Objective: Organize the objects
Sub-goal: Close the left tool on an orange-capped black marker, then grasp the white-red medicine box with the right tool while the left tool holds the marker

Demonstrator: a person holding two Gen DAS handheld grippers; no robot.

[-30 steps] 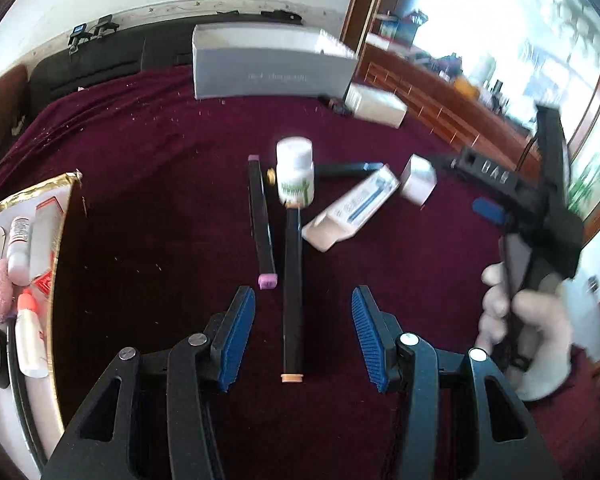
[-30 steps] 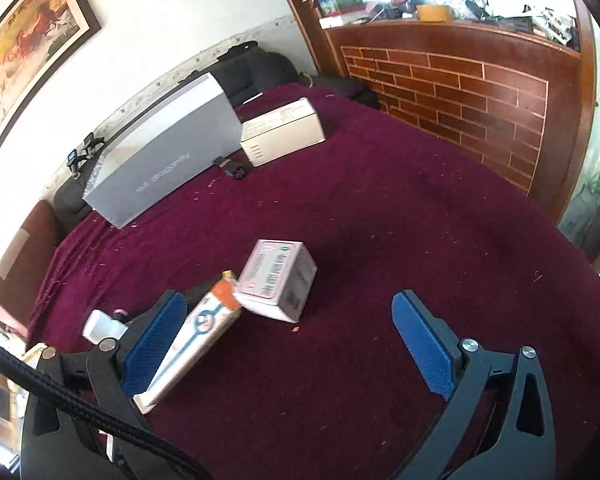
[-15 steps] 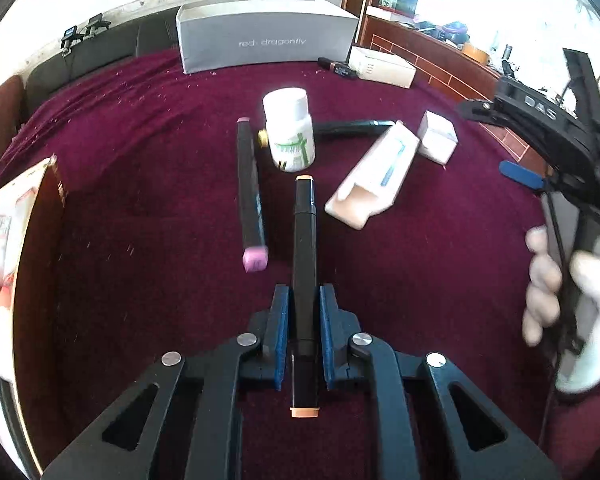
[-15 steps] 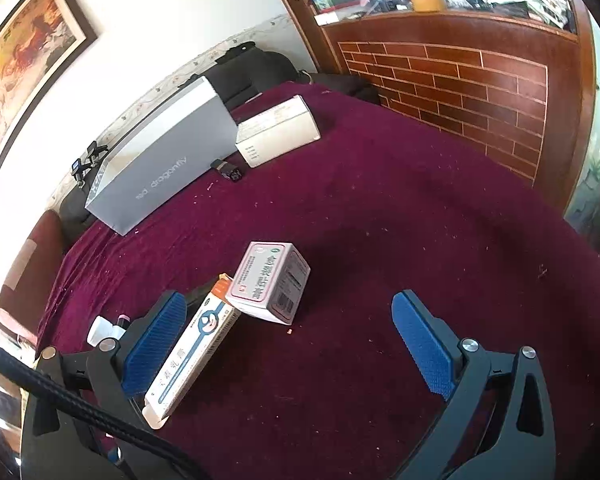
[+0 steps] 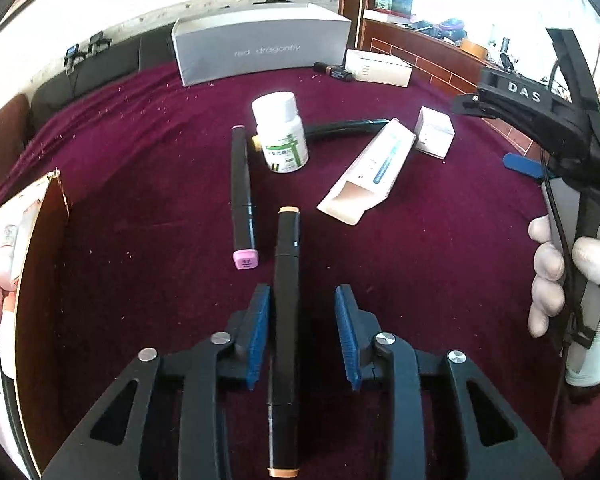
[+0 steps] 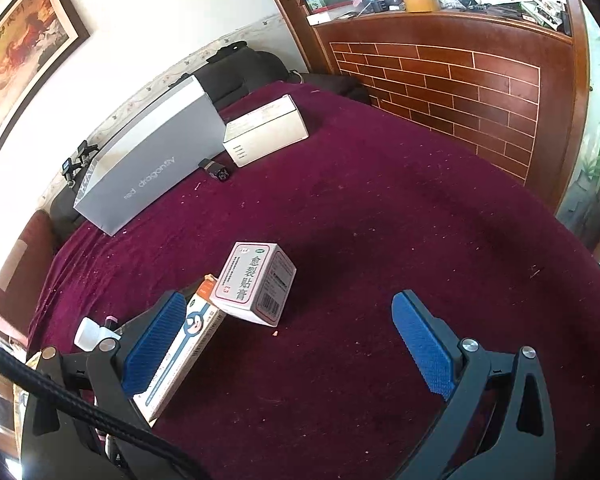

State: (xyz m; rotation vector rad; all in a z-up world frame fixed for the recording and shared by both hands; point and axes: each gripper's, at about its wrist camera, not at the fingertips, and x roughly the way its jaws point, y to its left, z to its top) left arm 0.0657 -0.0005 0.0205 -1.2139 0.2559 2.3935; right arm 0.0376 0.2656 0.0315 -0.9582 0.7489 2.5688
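A black marker with orange caps (image 5: 286,280) lies between the fingers of my left gripper (image 5: 302,330), whose jaws stand apart; the left pad touches it, the right pad is off it. A black marker with a pink cap (image 5: 242,196), a white pill bottle (image 5: 282,134), a long white carton (image 5: 370,172) and a small white box (image 5: 434,132) lie beyond on the maroon cloth. My right gripper (image 6: 300,344) is open and empty above the cloth, near the small box (image 6: 256,284) and the long carton (image 6: 184,356).
An open tray with several toiletries (image 5: 4,264) stands at the left edge. A grey shoebox (image 5: 260,54) and a white box (image 5: 378,68) stand at the back. The right hand and its gripper (image 5: 568,200) show at the right. A brick-patterned wall (image 6: 440,92) bounds the far side.
My left gripper shut on the orange-capped marker half a second ago and has now opened again. The right gripper has barely moved.
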